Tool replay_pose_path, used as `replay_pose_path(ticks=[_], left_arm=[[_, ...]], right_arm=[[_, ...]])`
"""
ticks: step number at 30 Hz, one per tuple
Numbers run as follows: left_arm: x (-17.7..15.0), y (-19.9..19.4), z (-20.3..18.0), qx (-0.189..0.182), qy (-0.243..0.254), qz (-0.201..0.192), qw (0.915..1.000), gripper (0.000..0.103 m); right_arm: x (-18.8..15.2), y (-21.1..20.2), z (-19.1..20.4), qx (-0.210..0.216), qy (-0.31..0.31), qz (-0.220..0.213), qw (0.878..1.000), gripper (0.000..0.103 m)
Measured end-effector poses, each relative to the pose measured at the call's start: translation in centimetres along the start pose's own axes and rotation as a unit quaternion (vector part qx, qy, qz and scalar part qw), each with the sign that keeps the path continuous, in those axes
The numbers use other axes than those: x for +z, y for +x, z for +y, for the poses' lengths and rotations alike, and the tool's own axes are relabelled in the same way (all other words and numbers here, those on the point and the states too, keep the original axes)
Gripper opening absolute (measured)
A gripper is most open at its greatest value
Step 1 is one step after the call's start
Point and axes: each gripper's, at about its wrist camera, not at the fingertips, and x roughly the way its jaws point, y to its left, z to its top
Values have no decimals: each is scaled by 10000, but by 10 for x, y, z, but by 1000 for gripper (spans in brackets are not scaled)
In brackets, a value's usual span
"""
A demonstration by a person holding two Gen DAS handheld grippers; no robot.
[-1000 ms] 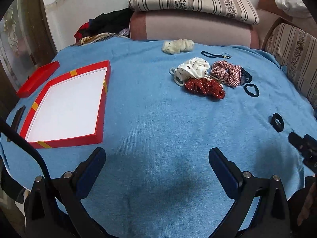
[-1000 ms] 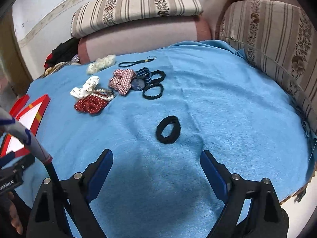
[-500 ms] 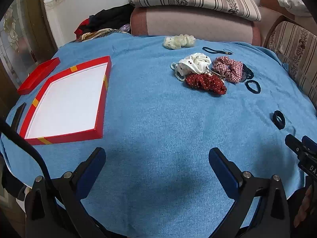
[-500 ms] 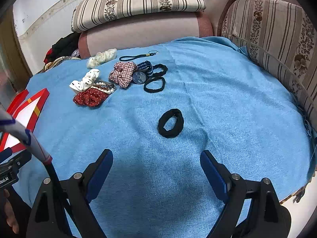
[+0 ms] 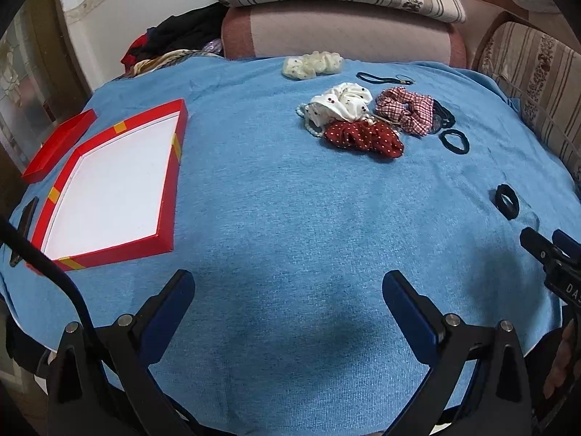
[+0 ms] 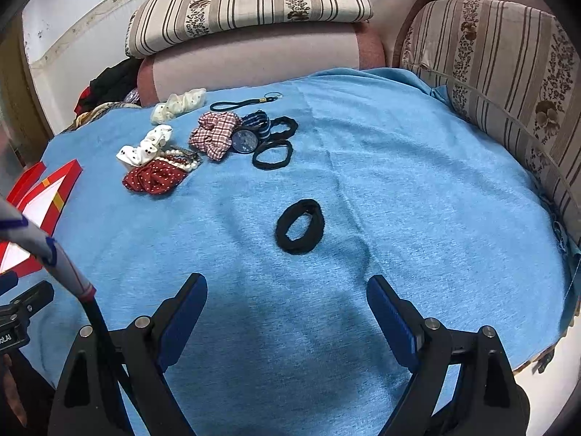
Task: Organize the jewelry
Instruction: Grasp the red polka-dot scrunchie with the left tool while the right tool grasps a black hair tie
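A red box with a white floor (image 5: 112, 185) lies at the left of the blue cloth (image 5: 290, 218); its corner (image 6: 54, 192) shows in the right wrist view. A pile of scrunchies, red dotted (image 5: 363, 137) (image 6: 154, 178), white (image 5: 341, 103) (image 6: 143, 147) and checked (image 5: 406, 109) (image 6: 216, 134), lies at the back with bead strands and thin black hair ties (image 6: 272, 154). A thick black hair tie (image 6: 299, 226) (image 5: 506, 200) lies alone, just ahead of my right gripper (image 6: 287, 299), which is open and empty. My left gripper (image 5: 288, 296) is open over bare cloth.
A red lid (image 5: 58, 145) lies left of the box. A cream scrunchie (image 5: 312, 66) and a black strap (image 6: 243, 103) lie at the back edge. Striped cushions (image 6: 250, 3) and a sofa arm (image 6: 508, 72) border the cloth behind and to the right. Clothes (image 5: 174, 40) are heaped at the back left.
Both grippers have tilted or drawn slightly, so the objects sit a little lower in view; the thick black hair tie looks nearer the right gripper. Both grippers stay open.
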Motion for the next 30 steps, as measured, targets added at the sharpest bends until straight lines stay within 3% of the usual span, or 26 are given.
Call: replay_pose_path(ticks=[7,13,21,28,29,30], left_arm=[[20,6,11,-344,-180,112,9992,98],[54,28,13,-880,-443,293,9947,88],[103,77,-16,-1350,-388,477,9889,88],[125,117,-43,-1575,-482,676,9840,86],[127,121,-46,-1560,-504,707,9839,72],[128,126,-48,-1555,-518,795,9833,43]], right_arm=[[6,5,-16,16,85,-17,10000,92],[15,19,-17,173,19,85,9998,85],[27,41,-6,241,-310,126,9991,80],[32,59,-5,155,-342,229,9990,74],[31,61,-5,130,-344,251,9990,72],[31,62,-5,121,-341,269,9990,70]])
